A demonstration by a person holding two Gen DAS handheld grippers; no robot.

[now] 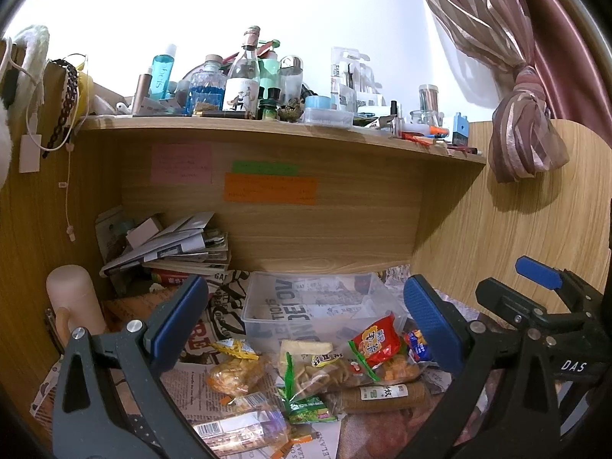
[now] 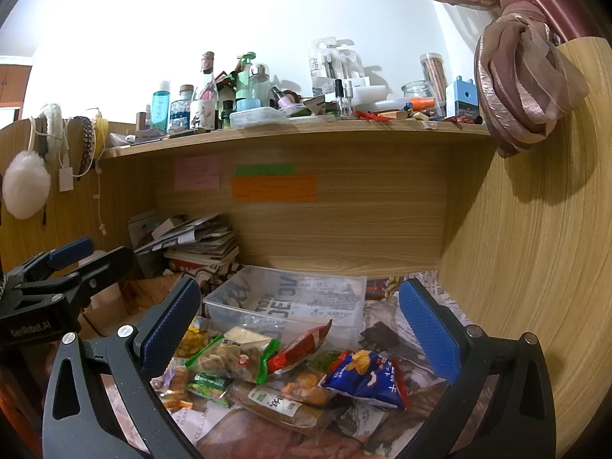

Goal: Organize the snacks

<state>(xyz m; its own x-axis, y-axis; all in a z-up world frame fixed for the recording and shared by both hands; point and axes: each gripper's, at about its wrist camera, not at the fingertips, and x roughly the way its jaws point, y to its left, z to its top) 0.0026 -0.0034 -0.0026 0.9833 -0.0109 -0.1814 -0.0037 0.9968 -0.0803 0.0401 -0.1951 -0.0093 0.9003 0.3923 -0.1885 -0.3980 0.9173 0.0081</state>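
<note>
Snacks [image 2: 267, 367] are being shown heaped on newspaper just in front of a clear plastic bin [image 1: 317, 306], whose near wall is being partly hidden by a red packet [image 1: 373, 338]. Both the left gripper [image 1: 306, 325] and right gripper [image 2: 298, 329] are being held spread wide above the heap, grasping nothing. Package lettering is being blurred beyond reading.

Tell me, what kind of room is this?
Probably a bedroom or dorm desk nook. A wooden shelf holds toiletry bottles, sticky notes are stuck on the back panel, and a pink curtain hangs tied at the side. Snacks lie by a clear bin.
</note>
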